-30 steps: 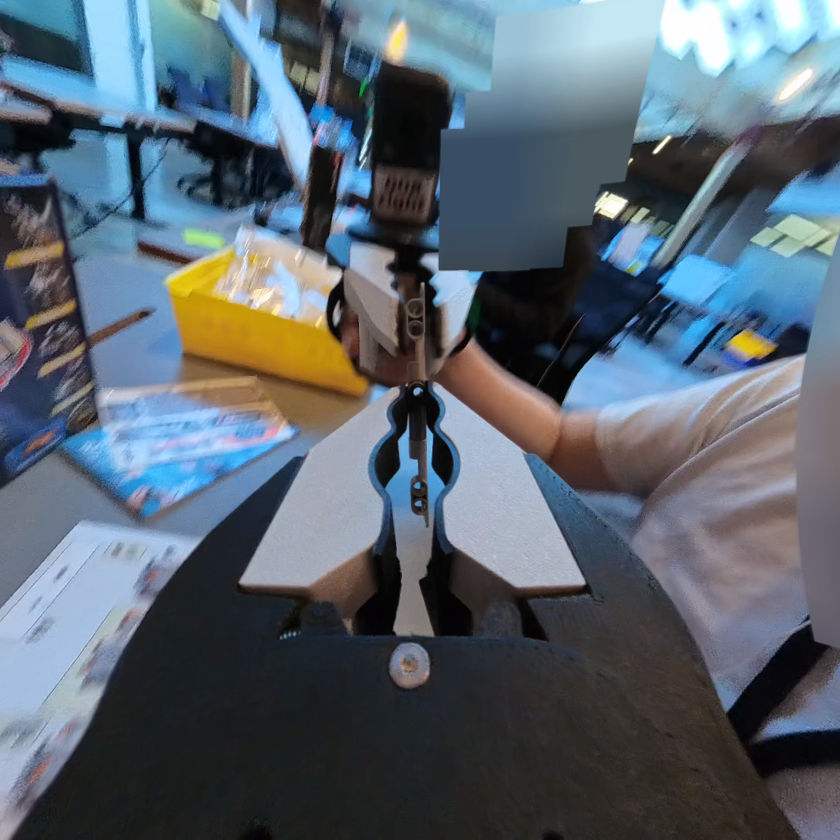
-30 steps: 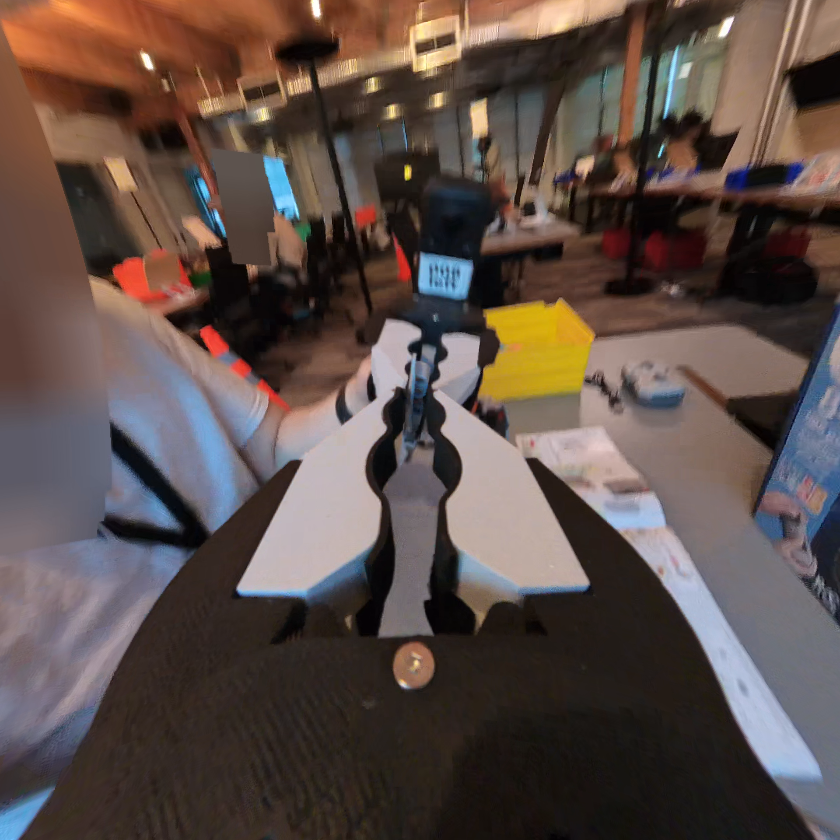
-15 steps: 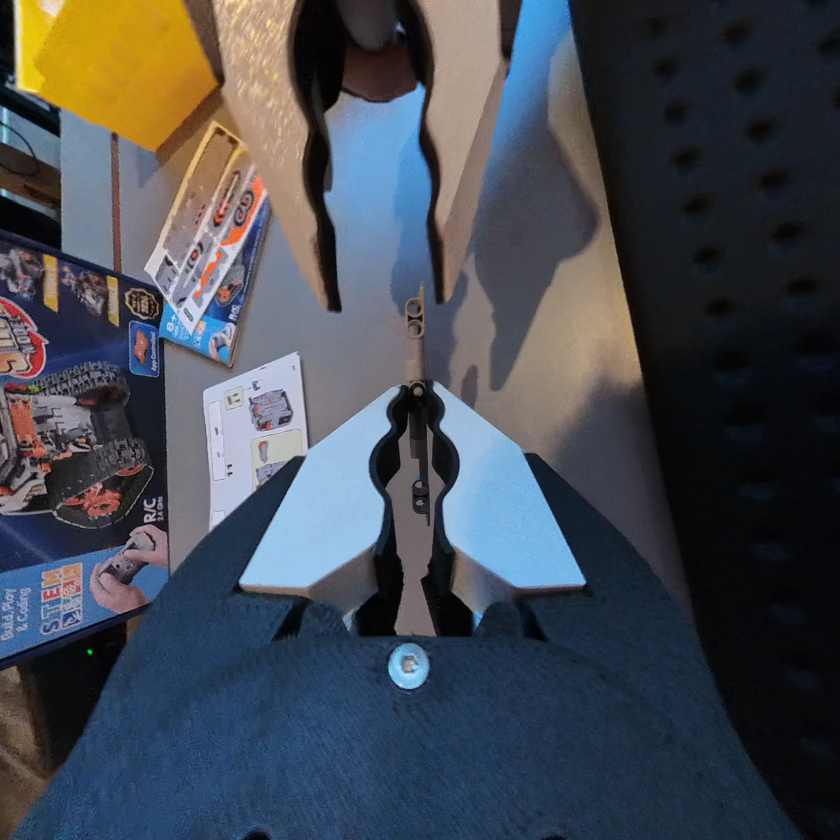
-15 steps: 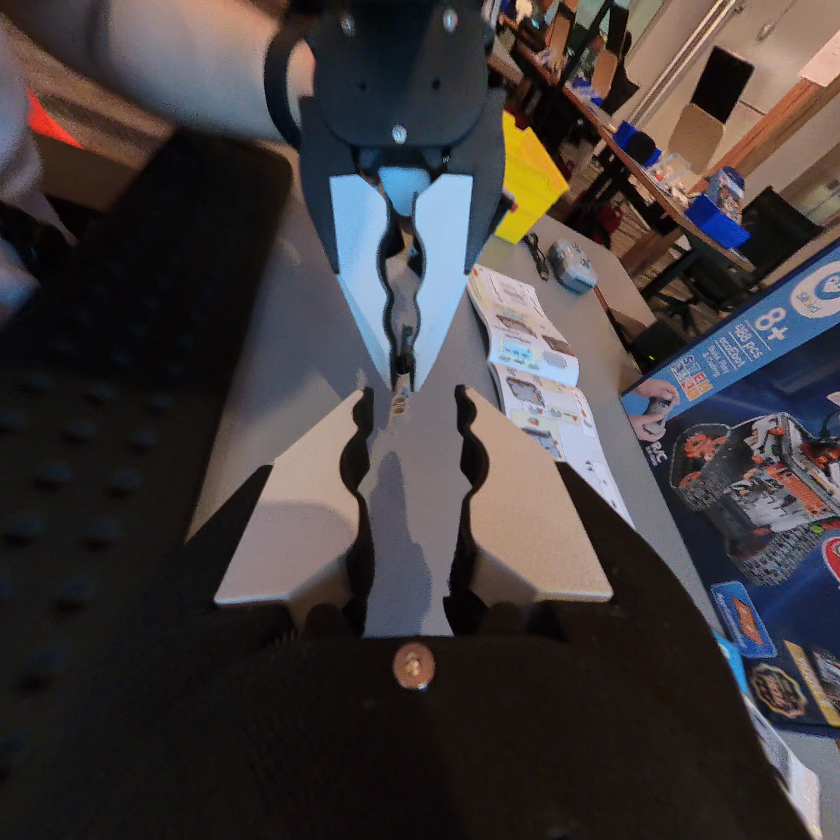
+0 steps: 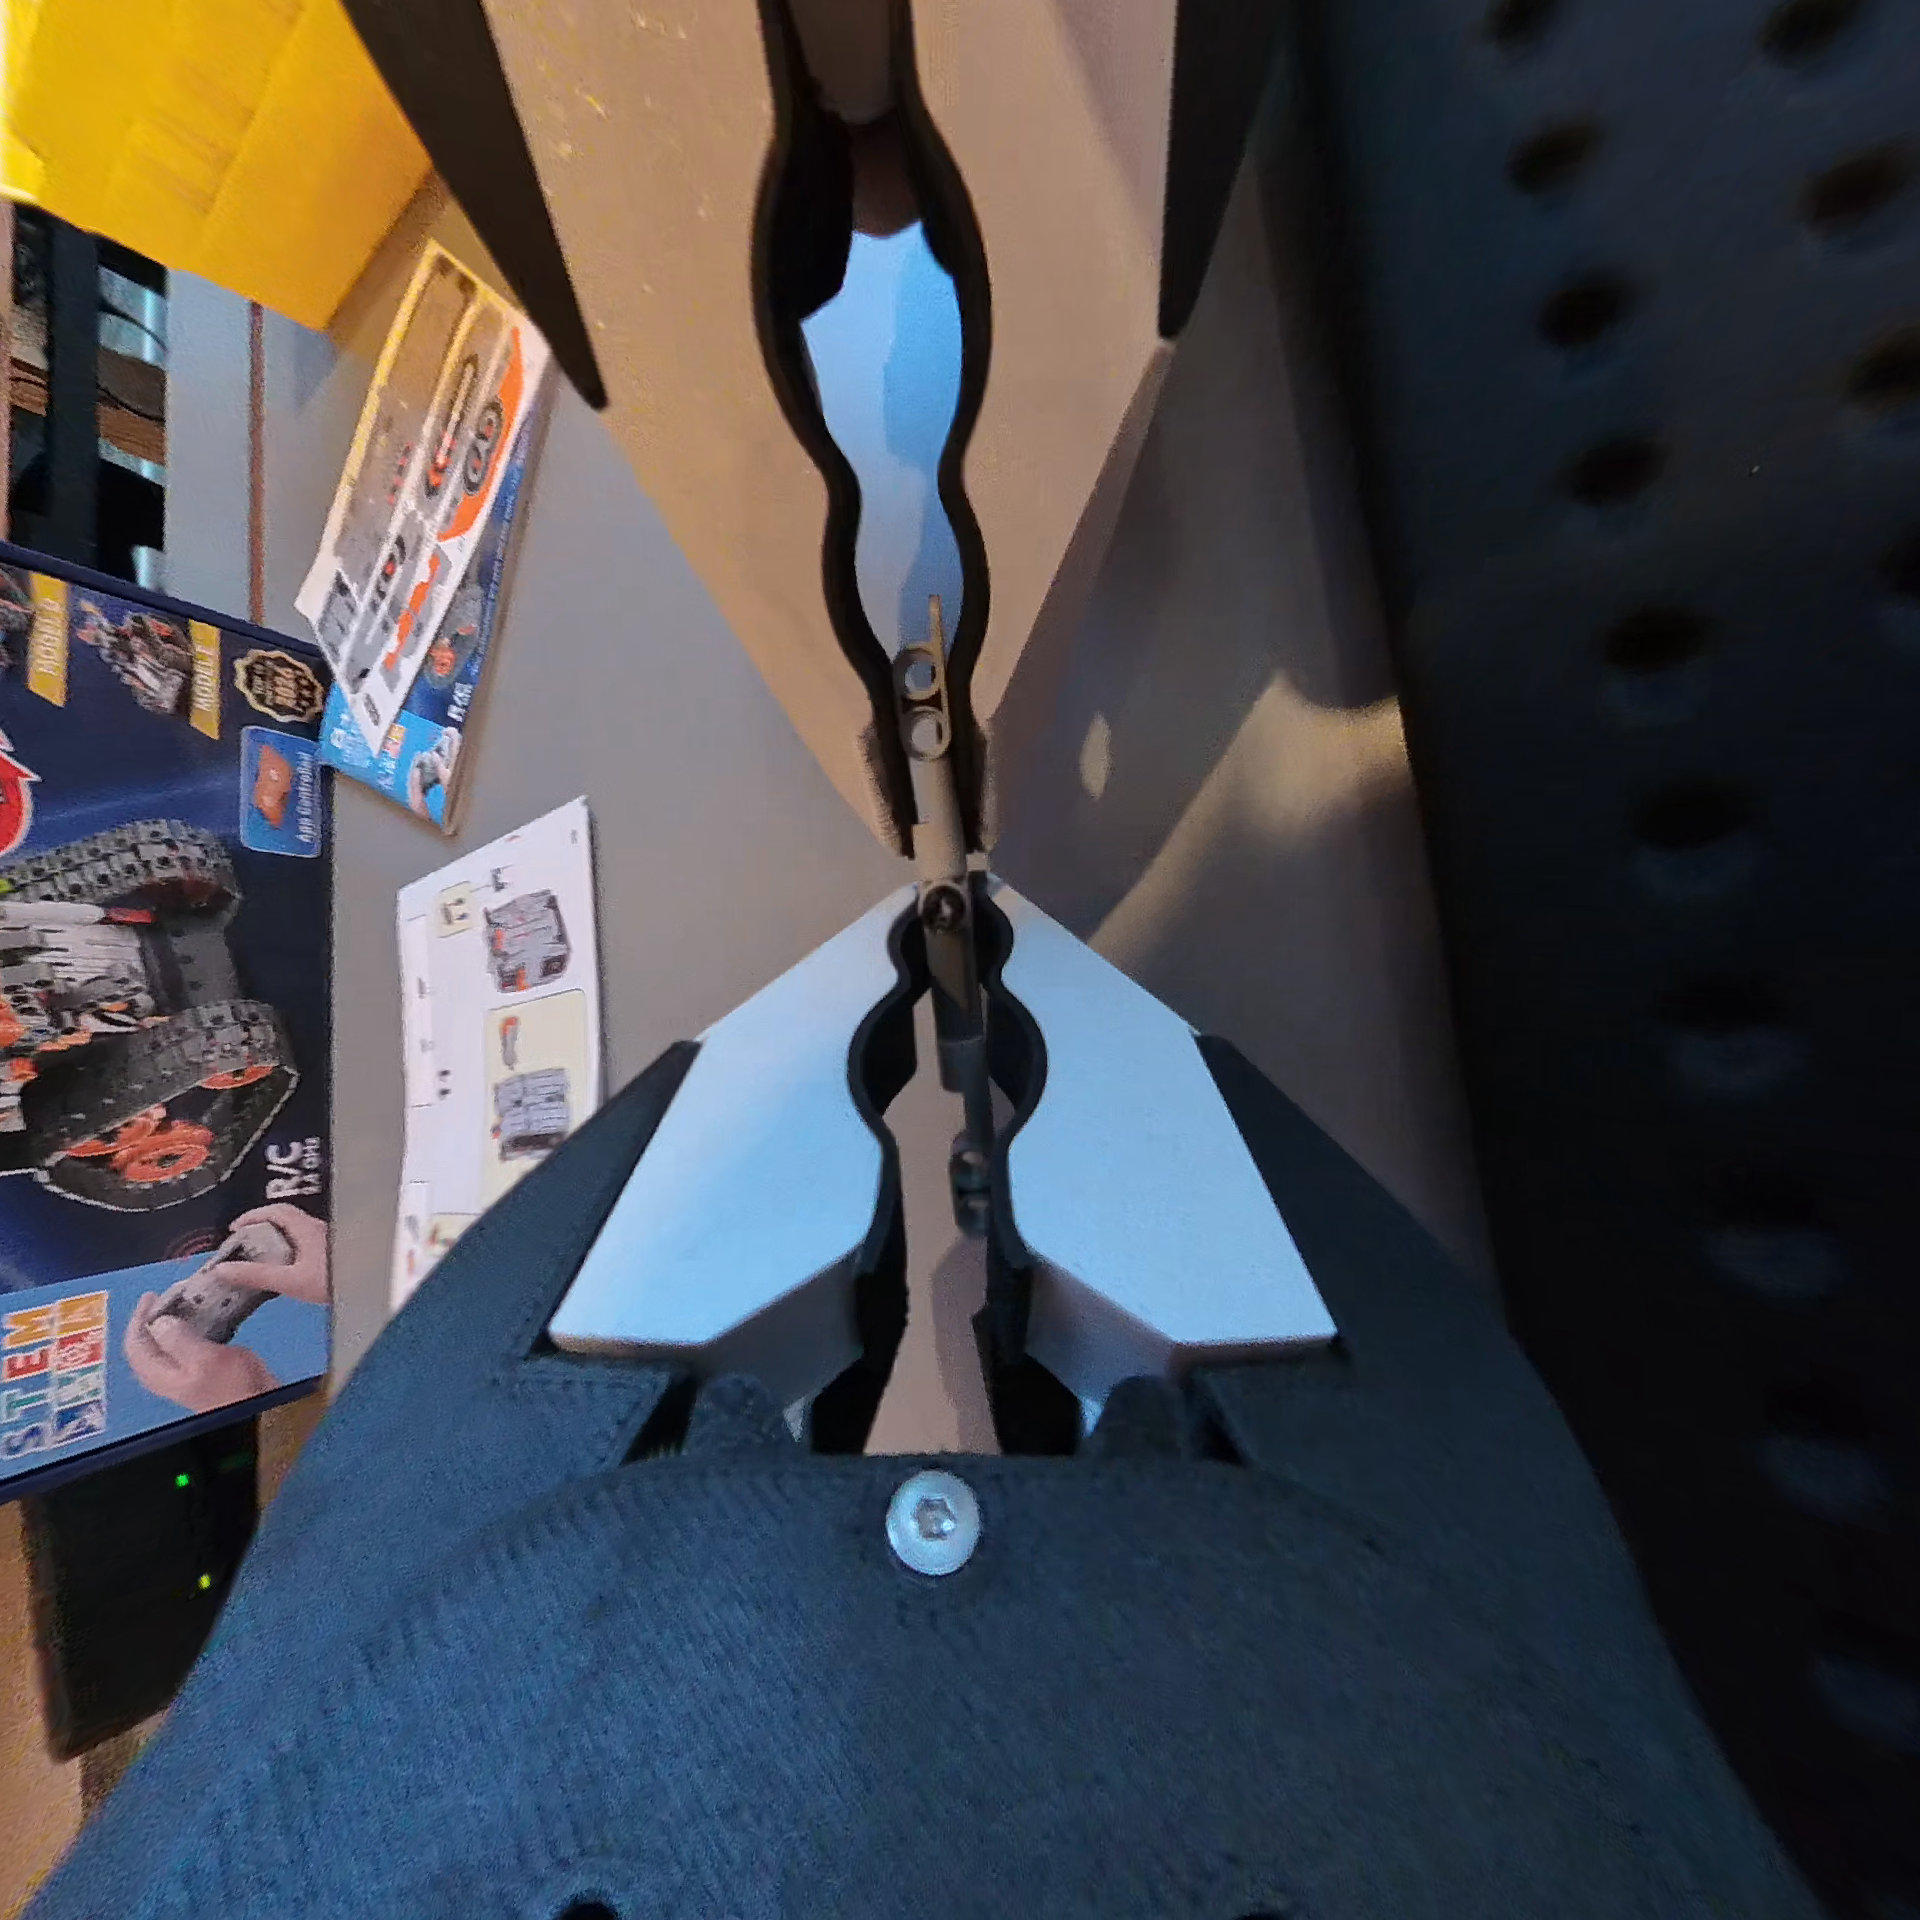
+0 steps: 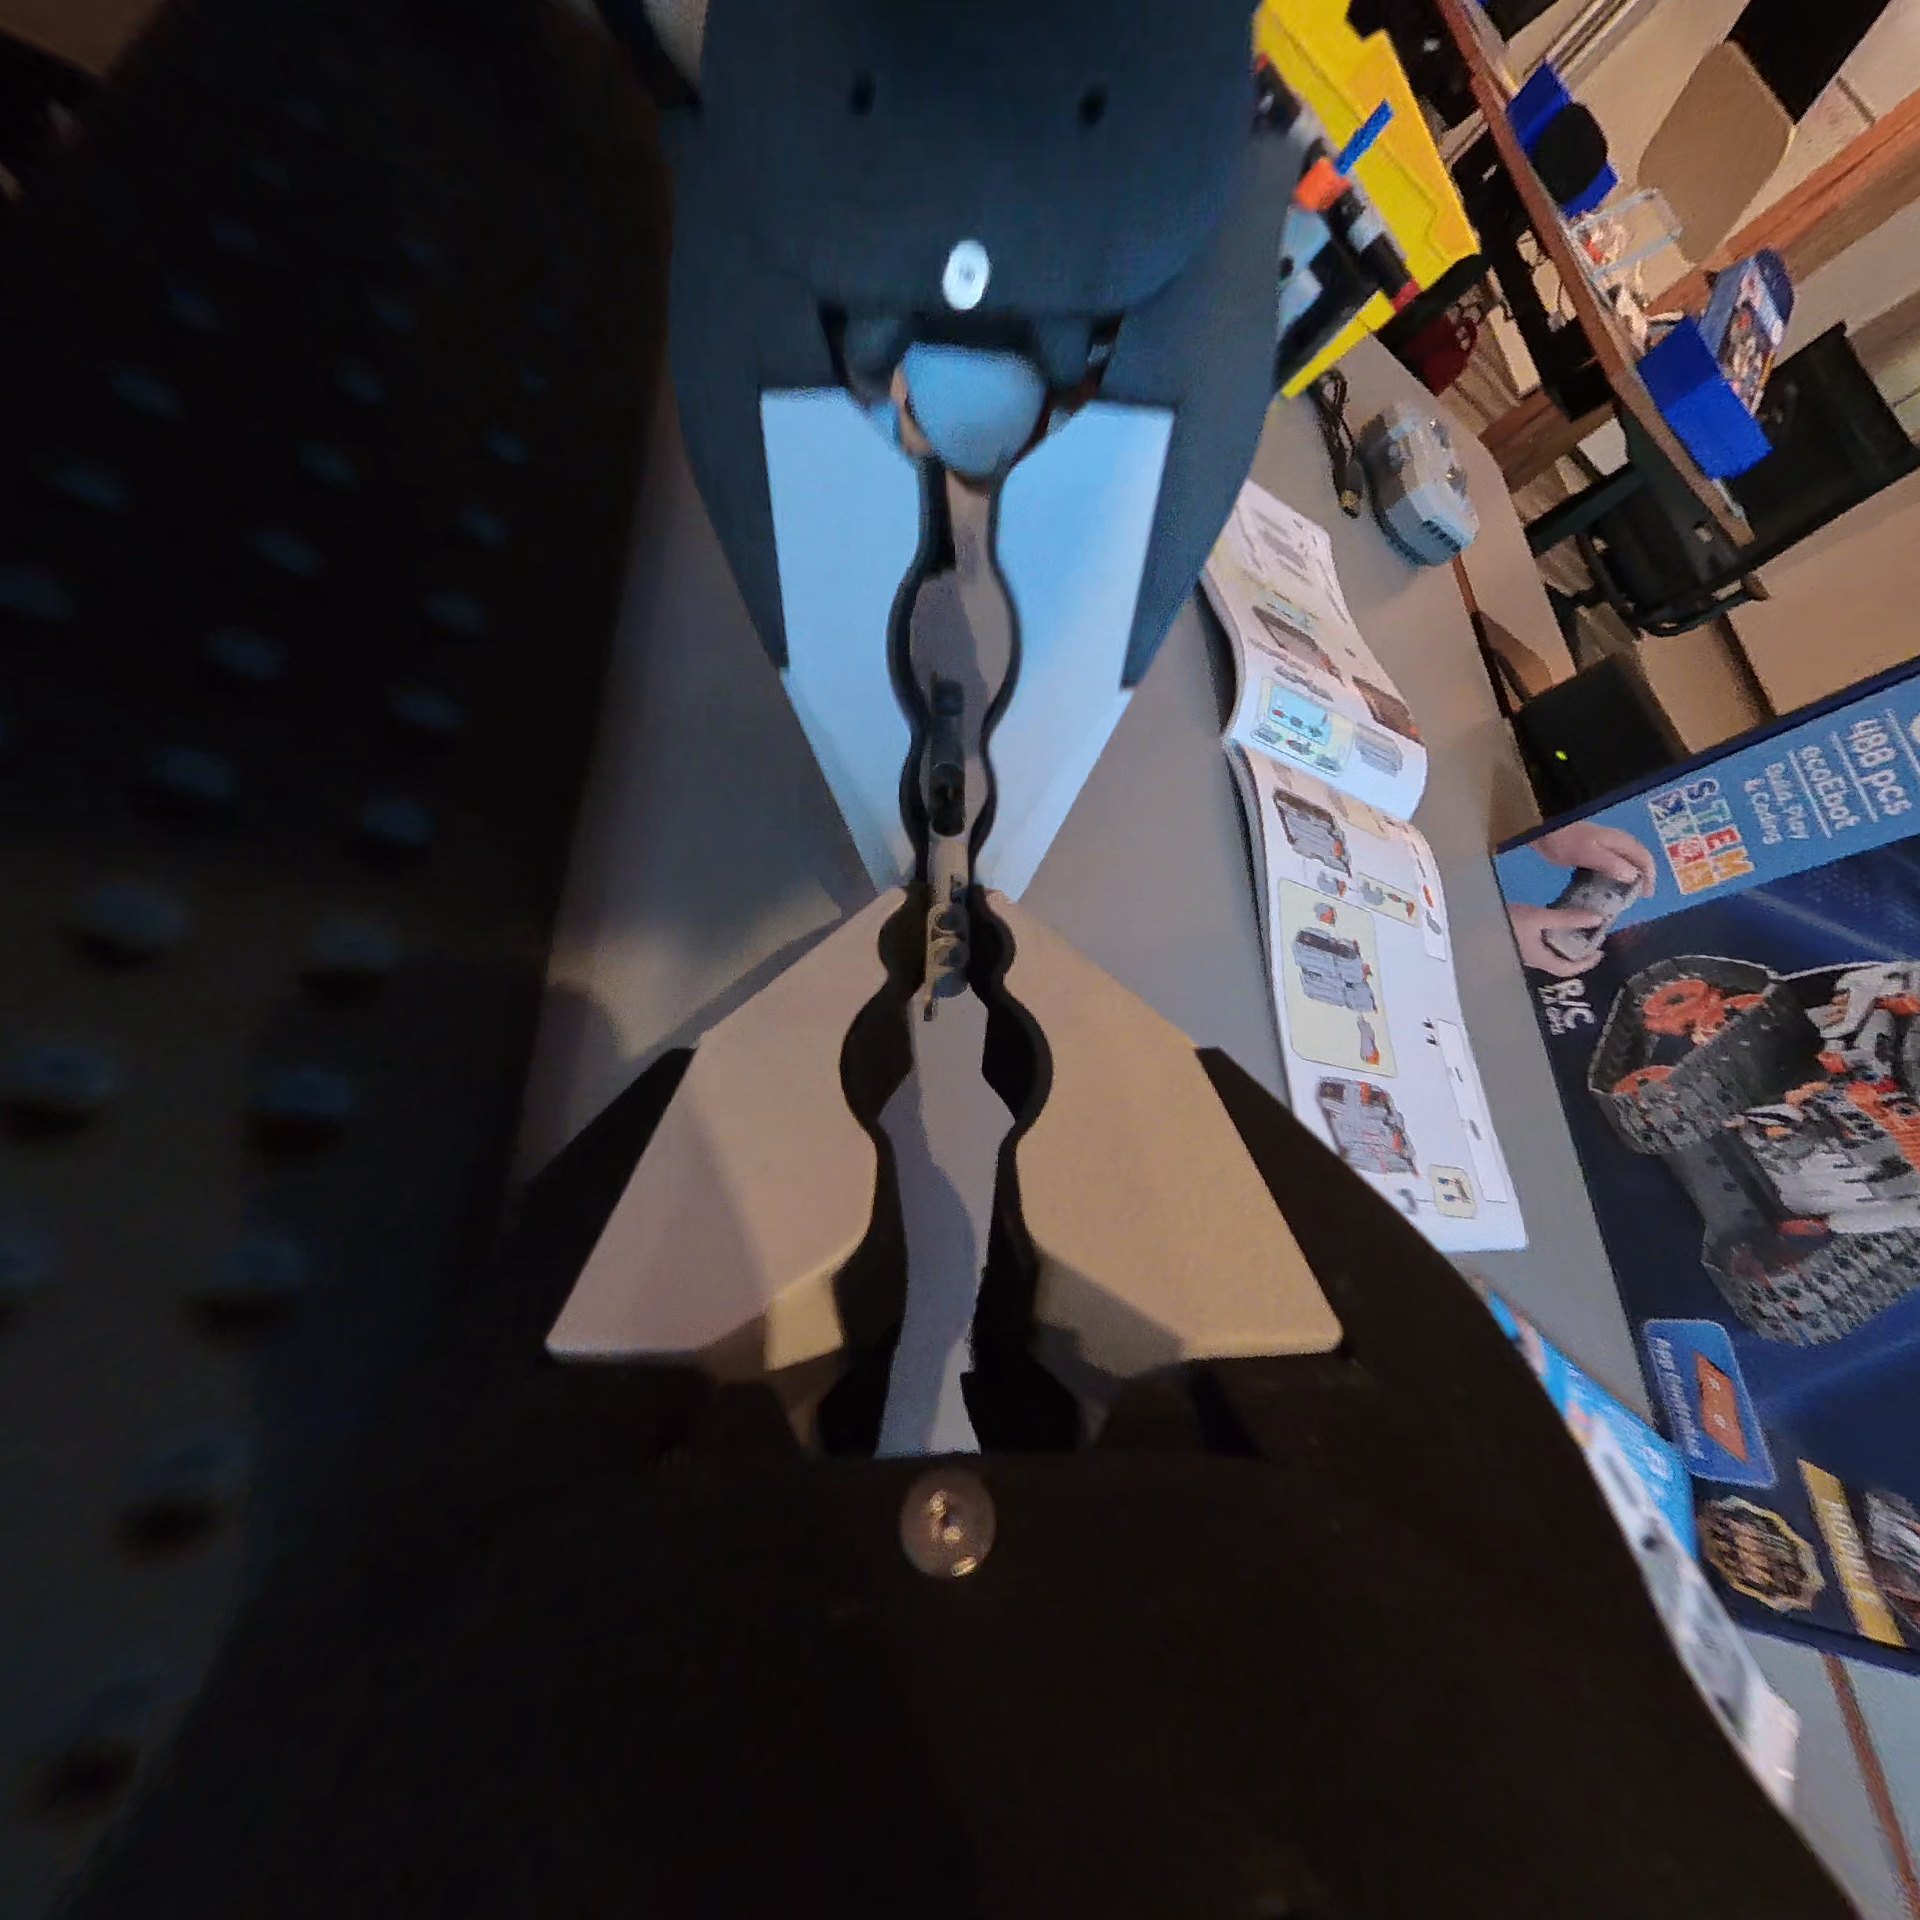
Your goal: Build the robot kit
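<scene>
My left gripper is shut on a thin grey pin-and-beam piece that runs along its jaws and sticks out past the tips. My right gripper meets it tip to tip and is shut on the piece's far end with two holes. In the left wrist view the right gripper comes down from the top. In the right wrist view the left gripper comes down from the top. Both are held above the grey table.
A yellow bin stands at the table's far end. A dark blue toy box, an open instruction booklet, a leaflet and a small grey device lie on the table. A black perforated surface runs alongside. My two grippers' fingertips are within a few centimetres of each other.
Both views swung from level to looking down at the table. The right gripper, open and a little apart half a second ago, has closed on the piece's holed end.
</scene>
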`<state>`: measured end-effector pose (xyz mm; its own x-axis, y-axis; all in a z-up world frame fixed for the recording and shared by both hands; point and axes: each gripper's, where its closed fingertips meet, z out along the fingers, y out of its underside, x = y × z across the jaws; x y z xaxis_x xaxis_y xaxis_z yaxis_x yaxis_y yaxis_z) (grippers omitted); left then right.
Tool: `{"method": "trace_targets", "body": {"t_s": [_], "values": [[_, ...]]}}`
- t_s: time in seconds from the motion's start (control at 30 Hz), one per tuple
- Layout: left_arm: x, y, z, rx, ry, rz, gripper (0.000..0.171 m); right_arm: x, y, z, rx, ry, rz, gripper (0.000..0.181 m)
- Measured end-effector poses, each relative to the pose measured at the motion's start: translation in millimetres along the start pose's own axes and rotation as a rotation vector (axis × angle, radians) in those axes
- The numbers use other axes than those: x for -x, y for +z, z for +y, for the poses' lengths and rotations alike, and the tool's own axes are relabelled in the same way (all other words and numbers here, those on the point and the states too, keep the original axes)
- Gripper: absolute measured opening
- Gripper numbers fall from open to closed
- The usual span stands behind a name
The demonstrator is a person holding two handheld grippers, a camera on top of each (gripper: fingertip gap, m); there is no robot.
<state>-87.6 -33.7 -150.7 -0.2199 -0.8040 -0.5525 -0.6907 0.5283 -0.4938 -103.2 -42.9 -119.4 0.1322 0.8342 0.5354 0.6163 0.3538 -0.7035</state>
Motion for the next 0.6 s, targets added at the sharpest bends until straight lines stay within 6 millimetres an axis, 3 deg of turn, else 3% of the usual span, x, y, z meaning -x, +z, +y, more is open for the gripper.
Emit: {"method": "trace_targets", "body": {"t_s": [0.27,0.37,0.47,0.6], "values": [[-1.5,5.9,4.2,0.004,-0.030,-0.036,0.002,4.0,6.6,13.3,0.070,0.005,0.004,0.005],[4.7,5.5,5.5,0.019,-0.039,-0.071,0.014,1.8,8.9,18.8,0.106,0.003,0.017,0.005],[2.3,7.2,6.4,0.036,-0.048,-0.053,0.005,0.4,11.6,19.2,0.130,-0.018,0.039,0.005],[5.3,8.9,11.4,0.090,-0.008,-0.098,0.005,-1.6,14.0,21.4,0.160,-0.003,0.058,0.005]]}}
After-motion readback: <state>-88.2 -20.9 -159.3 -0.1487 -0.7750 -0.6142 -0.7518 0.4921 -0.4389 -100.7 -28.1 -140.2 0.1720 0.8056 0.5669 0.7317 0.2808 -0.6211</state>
